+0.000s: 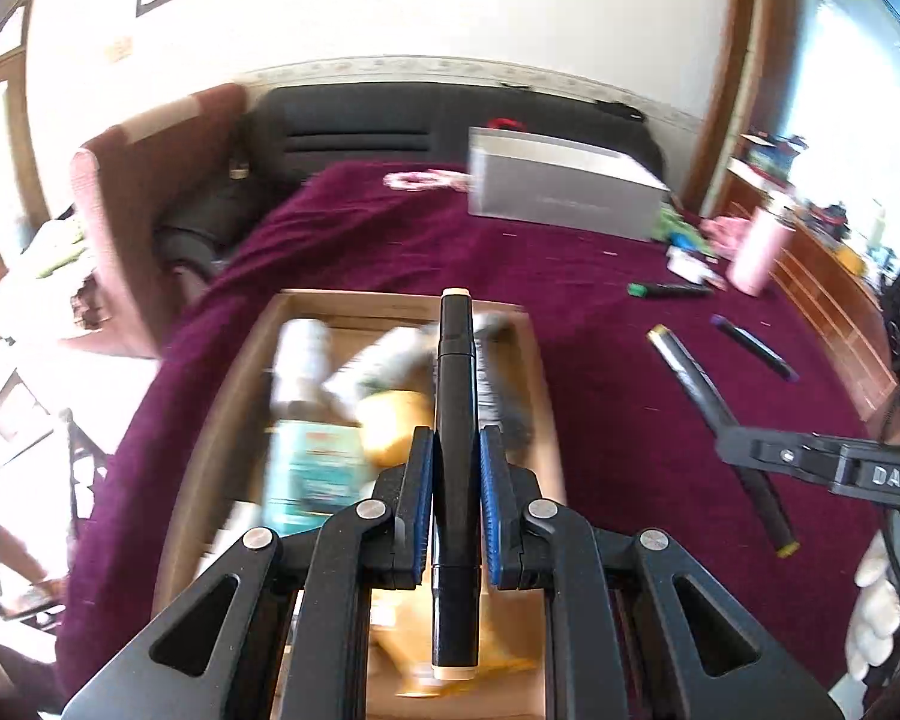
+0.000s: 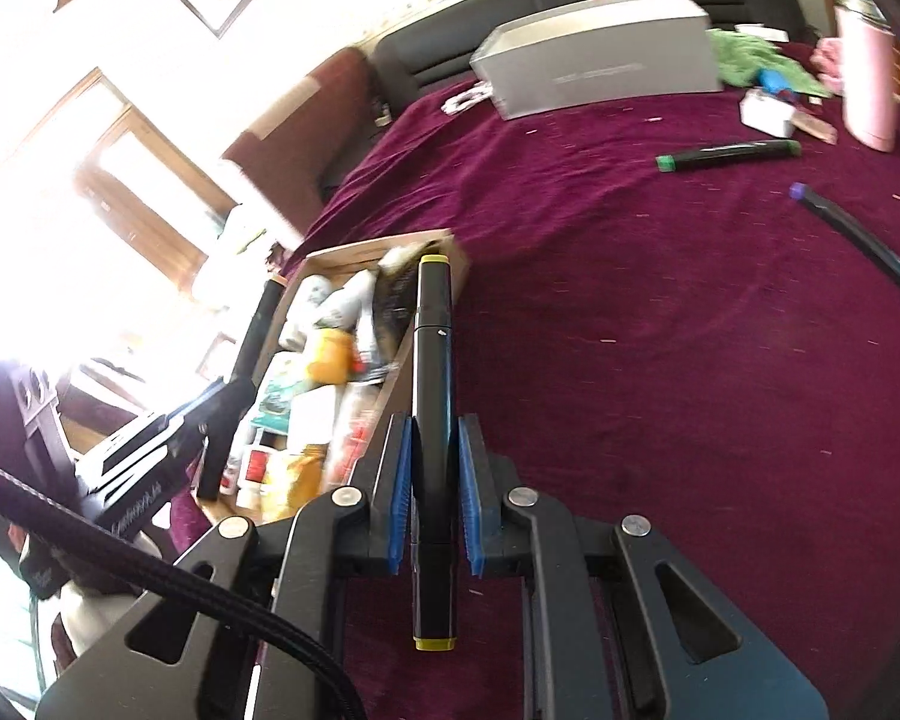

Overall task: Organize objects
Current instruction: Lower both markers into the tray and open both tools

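My left gripper is shut on a black marker with cream ends, held lengthwise above an open cardboard box packed with several small items. My right gripper is shut on a black marker with yellow ends over the maroon cloth, just right of the cardboard box. In the left wrist view the right gripper and its yellow-ended marker show at the right. In the right wrist view the left gripper and its marker show at the box's left side.
A green-capped marker and a purple-capped marker lie loose on the maroon cloth. A grey box, a pink bottle and small clutter stand at the far edge. A dark seat is behind.
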A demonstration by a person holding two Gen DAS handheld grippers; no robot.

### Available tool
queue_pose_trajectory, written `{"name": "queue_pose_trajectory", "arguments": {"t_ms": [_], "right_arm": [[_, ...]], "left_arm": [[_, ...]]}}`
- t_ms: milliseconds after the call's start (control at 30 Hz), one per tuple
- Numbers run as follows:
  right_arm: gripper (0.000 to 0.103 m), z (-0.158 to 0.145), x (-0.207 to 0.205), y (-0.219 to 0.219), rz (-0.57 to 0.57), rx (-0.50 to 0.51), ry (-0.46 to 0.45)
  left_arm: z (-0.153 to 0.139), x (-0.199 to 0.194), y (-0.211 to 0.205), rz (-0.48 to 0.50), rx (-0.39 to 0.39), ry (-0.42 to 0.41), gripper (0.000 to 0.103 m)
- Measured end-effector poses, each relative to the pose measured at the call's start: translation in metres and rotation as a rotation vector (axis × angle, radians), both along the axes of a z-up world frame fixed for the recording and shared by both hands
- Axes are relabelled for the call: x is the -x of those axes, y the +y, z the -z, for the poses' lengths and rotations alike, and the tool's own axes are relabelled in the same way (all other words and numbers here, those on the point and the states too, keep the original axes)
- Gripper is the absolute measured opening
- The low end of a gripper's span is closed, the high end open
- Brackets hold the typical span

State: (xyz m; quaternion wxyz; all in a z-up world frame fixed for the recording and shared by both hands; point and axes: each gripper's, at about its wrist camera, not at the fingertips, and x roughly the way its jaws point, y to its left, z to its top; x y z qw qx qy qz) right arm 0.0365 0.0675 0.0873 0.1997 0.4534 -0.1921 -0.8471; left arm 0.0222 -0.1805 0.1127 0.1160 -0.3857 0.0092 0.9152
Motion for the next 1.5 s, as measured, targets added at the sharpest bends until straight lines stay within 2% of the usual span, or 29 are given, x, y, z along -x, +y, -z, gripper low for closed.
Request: {"name": "queue_pose_trajectory", "arguments": {"t_ms": [100,300,600,1000,1400,1500], "right_arm": [[0.013,0.003,0.012,-0.023,-0.033,0.005,-0.015],[0.013,0.018,0.038,-0.073,-0.091,0.022,-0.076],[0.013,0.033,0.084,-0.13,-0.084,-0.038,-0.118],[0.013,0.057,0.125,-0.146,-0.002,-0.135,-0.131],[0.013,0.058,0.13,-0.153,0.008,-0.178,-0.111],[0.013,0.058,0.128,-0.152,0.013,-0.176,-0.105]], "left_arm": [[0.007,0.016,-0.029,-0.045,0.013,-0.016,0.012],[0.027,0.042,-0.061,-0.092,0.045,-0.055,0.012],[0.055,0.079,-0.074,-0.079,0.033,-0.12,0.012],[0.075,0.103,-0.083,-0.082,-0.011,-0.175,0.012],[0.078,0.107,-0.089,-0.088,-0.068,-0.204,0.012],[0.078,0.108,-0.089,-0.087,-0.08,-0.205,0.015]]}}
